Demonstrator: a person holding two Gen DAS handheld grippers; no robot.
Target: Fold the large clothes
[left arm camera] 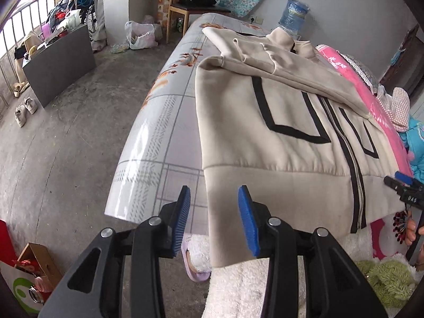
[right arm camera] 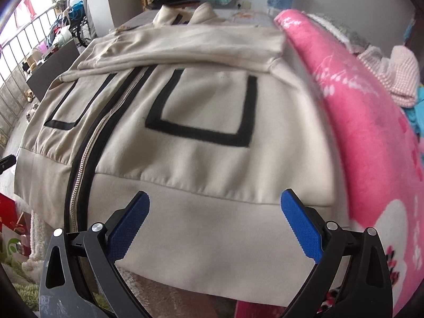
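Both my claws gape, holding nothing: the jacket (left arm camera: 278,143) hem lies just ahead of each, left claw (left arm camera: 214,212) at its left corner, right claw (right arm camera: 214,220) mid-hem.

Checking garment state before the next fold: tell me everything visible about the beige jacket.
The beige jacket is soft, fleece-like, lying front up on the bed. A closed zipper edged in black runs down its middle, with black-outlined pockets either side. Both sleeves are folded across the chest, collar at the far end. Its ribbed hem hangs over the near edge. Neither open gripper holds it.
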